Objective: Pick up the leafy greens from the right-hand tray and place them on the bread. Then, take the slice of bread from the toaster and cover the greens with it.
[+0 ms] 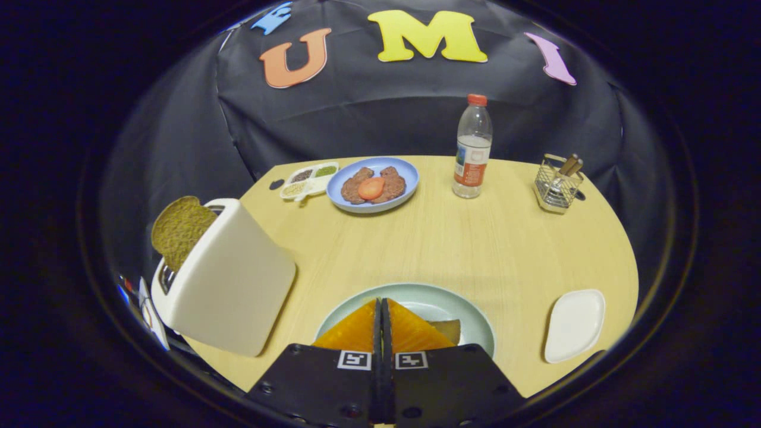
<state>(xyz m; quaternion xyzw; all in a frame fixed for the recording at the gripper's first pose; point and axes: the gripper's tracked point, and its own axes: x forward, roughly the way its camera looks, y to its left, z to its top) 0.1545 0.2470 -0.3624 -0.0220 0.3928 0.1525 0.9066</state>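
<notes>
My gripper (380, 301) is shut, its two fingers pressed flat together with nothing seen between them. The fingers hang over a pale green plate (416, 292) near the table's front edge. A brown corner of bread (449, 330) on that plate peeks out just right of the fingers, which hide the rest of it. Left of the plate a white toaster (229, 279) leans, with a brown slice of bread (178, 229) sticking up from its slot. To the right of the plate lies the small white tray (574, 324), its surface plain white.
At the far side of the wooden table (475, 249) stand a blue plate (404, 172) with meat patties and a tomato slice, a white divided condiment dish (309, 179), a plastic bottle (472, 148) and a wire holder (557, 184) with utensils.
</notes>
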